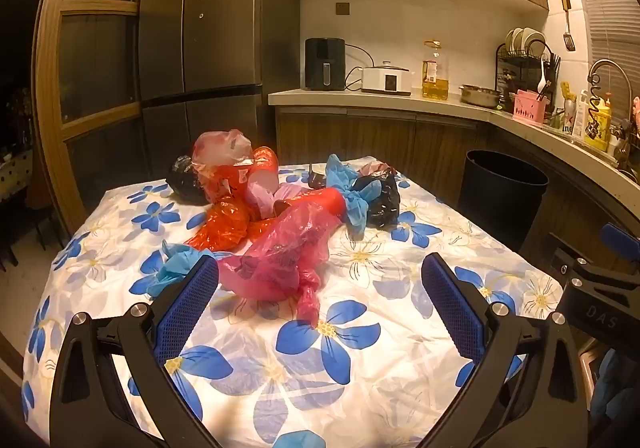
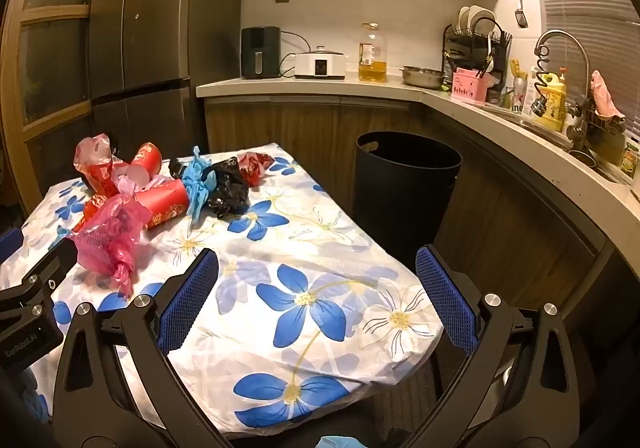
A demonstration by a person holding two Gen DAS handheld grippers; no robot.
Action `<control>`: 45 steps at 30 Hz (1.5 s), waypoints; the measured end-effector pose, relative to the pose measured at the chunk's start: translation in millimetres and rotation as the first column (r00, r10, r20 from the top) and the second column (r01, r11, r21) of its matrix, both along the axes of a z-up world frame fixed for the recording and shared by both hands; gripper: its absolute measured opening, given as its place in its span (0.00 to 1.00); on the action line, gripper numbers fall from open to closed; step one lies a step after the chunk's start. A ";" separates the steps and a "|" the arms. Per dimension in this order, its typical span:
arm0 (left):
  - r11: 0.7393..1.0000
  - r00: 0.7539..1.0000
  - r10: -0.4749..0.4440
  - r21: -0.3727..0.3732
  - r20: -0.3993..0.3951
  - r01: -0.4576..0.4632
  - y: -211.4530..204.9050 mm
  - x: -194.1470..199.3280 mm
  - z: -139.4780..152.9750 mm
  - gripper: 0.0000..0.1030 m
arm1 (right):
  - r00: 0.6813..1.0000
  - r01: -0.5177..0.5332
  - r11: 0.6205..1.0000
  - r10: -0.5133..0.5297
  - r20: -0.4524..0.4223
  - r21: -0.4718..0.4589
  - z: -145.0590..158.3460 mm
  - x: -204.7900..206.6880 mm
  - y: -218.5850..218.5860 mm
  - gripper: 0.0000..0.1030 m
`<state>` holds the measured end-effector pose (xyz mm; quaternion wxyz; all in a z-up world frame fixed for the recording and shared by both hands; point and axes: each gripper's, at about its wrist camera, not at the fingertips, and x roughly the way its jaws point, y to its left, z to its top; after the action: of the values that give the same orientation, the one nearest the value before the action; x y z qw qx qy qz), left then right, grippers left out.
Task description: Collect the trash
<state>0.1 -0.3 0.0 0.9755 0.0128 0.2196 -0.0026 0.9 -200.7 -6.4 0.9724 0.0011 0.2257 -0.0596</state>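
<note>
Trash: a messy pile sits on the far part of the surface [image 1: 120,203], which wears a cloth with blue flowers. Nothing is picked up yet.

Far left of pile: a black bag [image 1: 184,179] is rolled in a ball, partly behind a red cup [image 1: 224,183]. A pale bag [image 1: 220,147] is stuffed in that cup's top.

Left near side: a blue glove [image 1: 176,268] lies just past the left finger.

Left hand-held gripper [image 1: 320,288]: its blue fingers are spread wide and hold nothing. It hangs over the near cloth and points at the pile.

Pink bag [image 1: 280,252]: this is the closest piece, lying right in front between the fingers. I think it is the best first pick. It is soft and thin, so grab the thick bunched middle, not the loose tail, or it may slip out.

Middle of pile: a long red cup [image 1: 320,199] lies on its side behind the pink bag and touches it. Lift the bag straight up and slowly so the cup does not roll.

Right of pile: a second blue glove [image 1: 352,191] and another black bag [image 1: 380,195] lie tangled together.

Right hand-held gripper [image 2: 318,288]: also wide and holding nothing, over the cloth near the right edge of the surface.

Bin [image 2: 404,183]: a black round bin stands on the floor just past the right side of the surface, top uncovered. Carry each piece right over the hole before letting go.
</note>
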 end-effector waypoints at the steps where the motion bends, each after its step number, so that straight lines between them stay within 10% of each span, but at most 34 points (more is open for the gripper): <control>1: 1.000 1.000 0.000 0.000 -0.001 0.000 -0.3 0.3 -0.1 0.95 | 1.000 0.001 1.000 -0.001 0.004 -0.002 -0.3 -0.3 0.4 0.95; 45: 1.000 1.000 0.002 -0.018 0.015 -0.001 0.3 -1.7 5.1 0.95 | 1.000 0.005 1.000 -0.005 0.027 -0.002 13.7 -7.6 -4.4 0.95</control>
<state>-1.6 0.0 5.1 0.9772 0.0039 0.2121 -0.0037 -6.7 -205.0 7.3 0.9752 0.0015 0.2122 -0.0623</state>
